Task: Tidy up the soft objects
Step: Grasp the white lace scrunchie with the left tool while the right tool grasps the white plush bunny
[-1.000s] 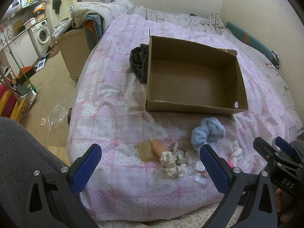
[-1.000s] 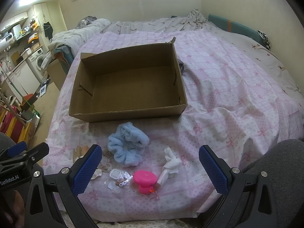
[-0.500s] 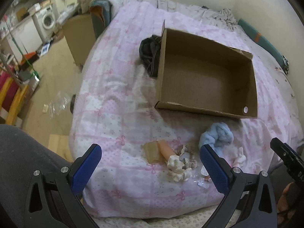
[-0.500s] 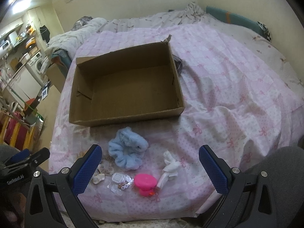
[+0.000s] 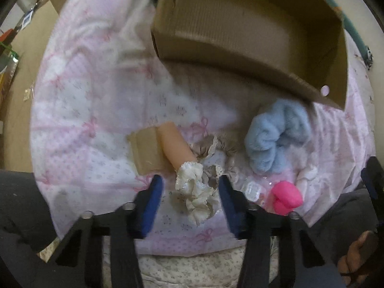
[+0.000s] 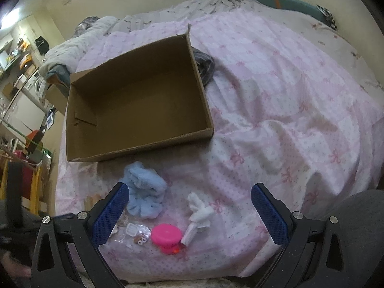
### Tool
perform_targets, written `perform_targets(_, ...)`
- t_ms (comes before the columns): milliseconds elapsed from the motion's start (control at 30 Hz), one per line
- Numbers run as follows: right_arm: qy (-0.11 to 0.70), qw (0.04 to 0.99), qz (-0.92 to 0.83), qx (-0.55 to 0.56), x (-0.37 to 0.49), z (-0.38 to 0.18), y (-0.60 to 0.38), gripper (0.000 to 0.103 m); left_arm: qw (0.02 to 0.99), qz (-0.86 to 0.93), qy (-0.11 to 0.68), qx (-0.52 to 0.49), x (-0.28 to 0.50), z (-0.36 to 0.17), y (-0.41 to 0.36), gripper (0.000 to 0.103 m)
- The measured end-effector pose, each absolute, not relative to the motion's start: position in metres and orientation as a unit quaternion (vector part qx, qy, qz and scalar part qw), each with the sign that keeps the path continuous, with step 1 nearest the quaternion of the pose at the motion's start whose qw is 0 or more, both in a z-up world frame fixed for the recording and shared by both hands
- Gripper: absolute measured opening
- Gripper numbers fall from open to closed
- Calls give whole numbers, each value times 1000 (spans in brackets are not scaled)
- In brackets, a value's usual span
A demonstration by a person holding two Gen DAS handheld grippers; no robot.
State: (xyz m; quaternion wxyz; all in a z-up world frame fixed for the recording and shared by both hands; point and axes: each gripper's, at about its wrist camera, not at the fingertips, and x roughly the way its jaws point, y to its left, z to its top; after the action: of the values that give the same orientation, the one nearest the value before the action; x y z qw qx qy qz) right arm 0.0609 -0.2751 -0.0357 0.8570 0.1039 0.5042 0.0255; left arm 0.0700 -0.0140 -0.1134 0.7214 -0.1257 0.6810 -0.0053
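An open cardboard box (image 5: pixel 240 55) (image 6: pixel 134 151) lies empty on the pink bedspread. In front of it are a fluffy blue scrunchie (image 5: pixel 276 136) (image 6: pixel 144 192), a beige lace scrunchie (image 5: pixel 216 148), a cream scrunchie (image 5: pixel 194 192), a peach tube (image 5: pixel 175 144) and a white cloth (image 5: pixel 307 177) (image 6: pixel 199 213). My left gripper (image 5: pixel 190 182) points steeply down with the cream scrunchie between its closing jaws; the pads stand clear of it. My right gripper (image 6: pixel 189 188) hangs open above the white cloth and a pink plastic thing (image 6: pixel 165 235) (image 5: pixel 285 196).
A scrap of cardboard (image 5: pixel 146 151) lies beside the tube. A small clear bag of bits (image 6: pixel 134 232) sits left of the pink thing. A dark garment (image 6: pixel 204 64) lies behind the box. The bed's near edge is just below both grippers; a person's grey leg (image 6: pixel 355 228) is at right.
My left gripper has dropped and tipped down over the scrunchies, and its jaws have narrowed from wide open around the cream one. The right gripper has edged closer to the bed.
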Motion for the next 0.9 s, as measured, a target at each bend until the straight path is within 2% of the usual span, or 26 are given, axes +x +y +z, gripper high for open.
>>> perform_targets(67, 506, 855, 24, 110, 61, -37, -277, 103, 713, -3, 689, -130, 69, -121, -14, 30)
perform_targets(100, 507, 855, 24, 112, 62, -38, -277, 103, 709, -2, 693, -132, 67, -123, -13, 18)
perform_targets(133, 508, 854, 25, 114, 62, -39, -278, 103, 704, -1, 698, -134, 67, -125, -11, 13)
perform_targets(200, 508, 853, 27, 116, 62, -41, -278, 103, 701, -4, 699, -138, 63, -123, -9, 11)
perform_targets(567, 522, 842, 16, 136, 70, -47, -287, 103, 778, -20, 627, -26, 61, -32, -4, 11)
perform_targets(733, 567, 807, 17, 162, 74, -67, -289, 102, 787, -3, 617, -24, 70, -39, 11, 11)
perform_targets(767, 578, 799, 14, 166, 75, -73, -288, 100, 787, -3, 616, -28, 70, -43, 12, 11)
perform_targets(833, 605, 779, 1, 164, 78, -90, -284, 88, 786, 1, 617, -37, 70, -53, 10, 11)
perform_targets(900, 627, 761, -3, 170, 80, -105, -281, 81, 782, -2, 621, -51, 71, -61, 9, 11)
